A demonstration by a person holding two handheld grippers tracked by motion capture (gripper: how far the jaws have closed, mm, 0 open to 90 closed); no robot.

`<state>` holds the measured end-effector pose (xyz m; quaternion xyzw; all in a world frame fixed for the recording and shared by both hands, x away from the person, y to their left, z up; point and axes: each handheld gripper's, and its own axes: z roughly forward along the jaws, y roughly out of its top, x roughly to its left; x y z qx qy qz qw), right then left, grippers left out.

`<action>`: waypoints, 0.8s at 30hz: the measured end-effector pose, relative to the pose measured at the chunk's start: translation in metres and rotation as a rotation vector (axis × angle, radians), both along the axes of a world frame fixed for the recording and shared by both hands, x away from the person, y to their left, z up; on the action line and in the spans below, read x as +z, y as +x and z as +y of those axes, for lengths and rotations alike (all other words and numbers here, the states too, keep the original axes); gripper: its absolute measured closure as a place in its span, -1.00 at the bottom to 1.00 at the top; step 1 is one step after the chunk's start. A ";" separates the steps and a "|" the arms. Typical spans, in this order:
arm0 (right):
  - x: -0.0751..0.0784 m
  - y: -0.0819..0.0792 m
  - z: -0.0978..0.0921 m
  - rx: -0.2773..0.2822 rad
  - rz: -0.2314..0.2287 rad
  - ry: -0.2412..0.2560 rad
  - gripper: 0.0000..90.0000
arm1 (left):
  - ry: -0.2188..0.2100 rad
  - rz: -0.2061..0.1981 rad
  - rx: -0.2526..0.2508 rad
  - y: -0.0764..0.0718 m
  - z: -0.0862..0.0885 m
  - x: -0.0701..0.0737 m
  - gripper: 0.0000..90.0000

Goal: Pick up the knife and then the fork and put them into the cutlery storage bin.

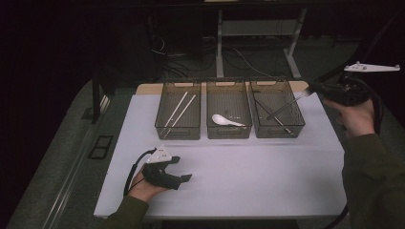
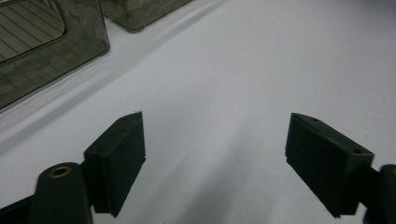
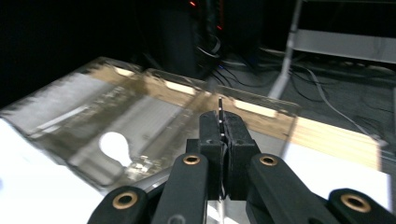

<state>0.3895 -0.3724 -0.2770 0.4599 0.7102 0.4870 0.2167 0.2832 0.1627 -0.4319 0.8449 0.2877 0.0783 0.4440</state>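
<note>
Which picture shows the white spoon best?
The high view: the white spoon lies whole in the middle bin, bowl and handle both sharp. The right gripper view shows it blurred, far behind the shut right gripper. The left gripper view faces bare table.

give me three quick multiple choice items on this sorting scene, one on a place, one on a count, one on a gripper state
1. Where is the white spoon?
A. left bin
B. middle bin
C. on the table

2. How many bins stand in the row?
A. two
B. three
C. four

3. How is the right gripper?
A. wide open
B. lying on the table
C. shut on a thin utensil

Answers:
1 B, the high view shows it in the middle bin.
2 B, left bin, middle, right bin.
3 C, its jaws press together on the metal utensil, held over the right bin.
</note>
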 end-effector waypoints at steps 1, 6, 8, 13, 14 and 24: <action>-0.001 0.003 -0.001 -0.010 0.003 -0.013 0.95 | 0.002 0.004 0.000 0.000 -0.001 0.000 -0.65; -0.014 0.022 -0.001 -0.020 0.060 -0.037 0.95 | 0.011 0.016 -0.011 0.000 -0.004 -0.003 -0.68; -0.025 0.033 0.004 -0.013 0.099 -0.061 0.95 | 0.007 0.019 -0.010 0.000 -0.005 -0.003 -0.69; -0.050 0.053 0.017 0.021 0.199 -0.084 0.95 | 0.001 0.019 -0.009 0.001 -0.003 -0.003 -0.69; -0.054 0.056 0.019 0.028 0.213 -0.087 0.95 | 0.000 0.018 -0.008 0.001 -0.003 -0.003 -0.69; -0.082 0.082 0.021 0.010 0.273 -0.045 0.91 | 0.007 0.014 -0.027 0.001 -0.006 -0.002 -0.69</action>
